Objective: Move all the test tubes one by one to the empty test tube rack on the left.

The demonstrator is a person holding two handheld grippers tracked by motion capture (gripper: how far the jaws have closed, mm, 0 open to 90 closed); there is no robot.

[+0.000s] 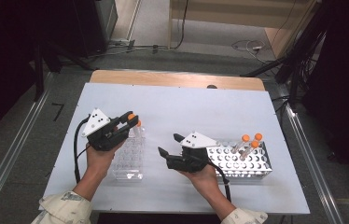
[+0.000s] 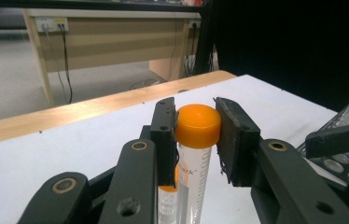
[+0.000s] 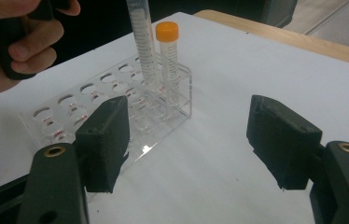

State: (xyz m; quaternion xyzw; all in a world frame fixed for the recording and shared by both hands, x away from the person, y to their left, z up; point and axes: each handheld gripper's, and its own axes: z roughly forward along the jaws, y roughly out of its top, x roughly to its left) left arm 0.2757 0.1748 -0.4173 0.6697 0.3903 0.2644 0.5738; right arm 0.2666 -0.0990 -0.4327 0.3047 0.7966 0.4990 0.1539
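At the left of the white table surface [image 1: 172, 105], the left gripper [image 1: 133, 120] stands over the far end of the clear acrylic tube rack [image 1: 128, 158]. Its jaws are closed on the orange cap of a centrifuge tube [image 2: 196, 154]; the left gripper view shows both pads flat against the cap, the tube body hanging upright below. The right gripper view shows this tube's lower end in a hole at the far end of the clear rack, just beside a second capped tube [image 3: 169, 65] already seated in the neighbouring hole. Whether the held tube has bottomed out cannot be told.

Near the middle of the surface, the right gripper [image 1: 171, 144] is held low, jaws spread wide with nothing between them, pointing toward the clear rack.

Toward the right edge sits the white perforated rack [image 1: 242, 161], touching the right hand. Three orange-capped tubes [image 1: 249, 142] stand tilted at its far end.

Judged progress: one tube transferred and seated, a second being placed, three left in the white rack. Remaining steps: release the held tube, then move the other three across. Most holes in the clear rack are free.
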